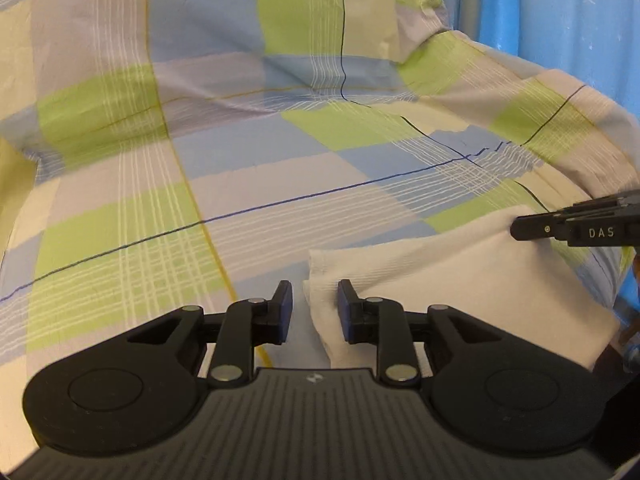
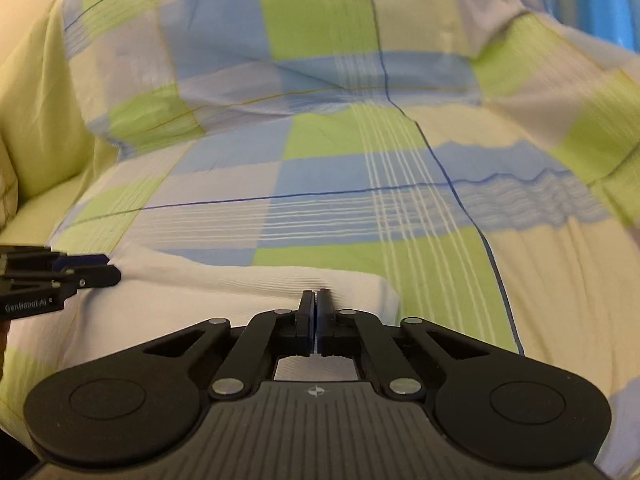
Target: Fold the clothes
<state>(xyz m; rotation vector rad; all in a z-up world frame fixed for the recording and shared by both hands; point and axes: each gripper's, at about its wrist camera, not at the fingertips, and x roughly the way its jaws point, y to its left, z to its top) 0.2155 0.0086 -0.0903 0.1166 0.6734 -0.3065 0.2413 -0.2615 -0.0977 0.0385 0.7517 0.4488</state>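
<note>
A white folded garment [image 1: 460, 280] lies on the checked bedsheet [image 1: 280, 160], low and to the right in the left wrist view. My left gripper [image 1: 315, 308] is open, and the garment's near left corner sits in the gap between its blue pads. In the right wrist view the garment [image 2: 220, 300] spreads out just ahead of my right gripper [image 2: 316, 300], whose jaws are pressed together on its raised edge. The right gripper [image 1: 516, 229] enters the left wrist view from the right, at the garment's far edge. The left gripper [image 2: 110, 267] shows at the left of the right wrist view.
The green, blue and cream checked sheet covers the whole bed and rises over a pillow [image 1: 260, 20] at the back. A blue curtain [image 1: 560, 8] hangs at the far right. A plain yellow-green cover [image 2: 36, 128] bulges at the left.
</note>
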